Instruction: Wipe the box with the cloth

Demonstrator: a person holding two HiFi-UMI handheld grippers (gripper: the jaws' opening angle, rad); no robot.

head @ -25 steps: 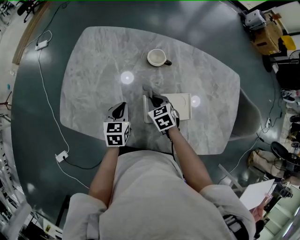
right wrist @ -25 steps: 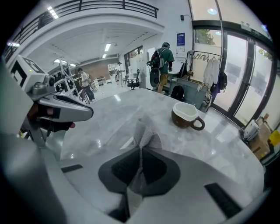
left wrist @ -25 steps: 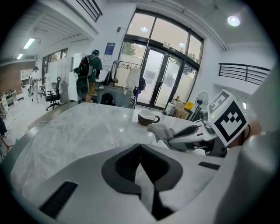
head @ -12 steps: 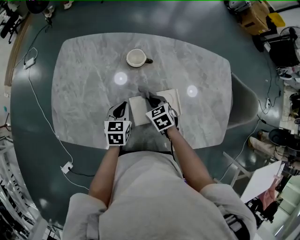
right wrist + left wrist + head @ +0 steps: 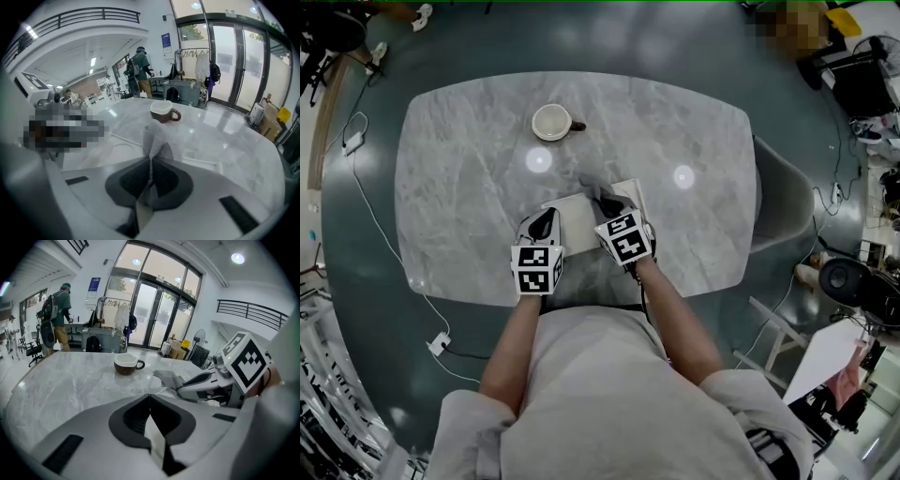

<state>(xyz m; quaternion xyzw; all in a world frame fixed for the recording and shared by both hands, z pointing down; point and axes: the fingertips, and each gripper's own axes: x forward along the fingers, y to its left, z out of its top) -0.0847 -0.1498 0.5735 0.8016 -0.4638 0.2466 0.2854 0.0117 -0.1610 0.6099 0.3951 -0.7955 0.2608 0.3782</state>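
A flat white box point(image 5: 579, 225) lies on the marble table point(image 5: 469, 178) near its front edge. My right gripper point(image 5: 602, 199) is over the box, shut on a grey cloth point(image 5: 589, 186) that sticks out past its tips. In the right gripper view the cloth point(image 5: 157, 140) rises from the shut jaws of the right gripper point(image 5: 151, 159) above the box point(image 5: 117, 150). My left gripper point(image 5: 546, 217) is at the box's left edge. In its own view the jaws of the left gripper point(image 5: 150, 397) meet with nothing seen between them, and the right gripper point(image 5: 180, 385) with the cloth point(image 5: 166, 377) shows at the right.
A white cup point(image 5: 551, 122) with a dark handle stands at the table's far side, also in the gripper views as the cup point(image 5: 126, 364) and cup point(image 5: 163, 111). A chair point(image 5: 778, 206) is at the table's right end. Cables and a power strip point(image 5: 438, 343) lie on the floor at the left.
Both grippers have moved to the right over the table. The left one has come up to the box's left edge, and the right one has carried the cloth across the box.
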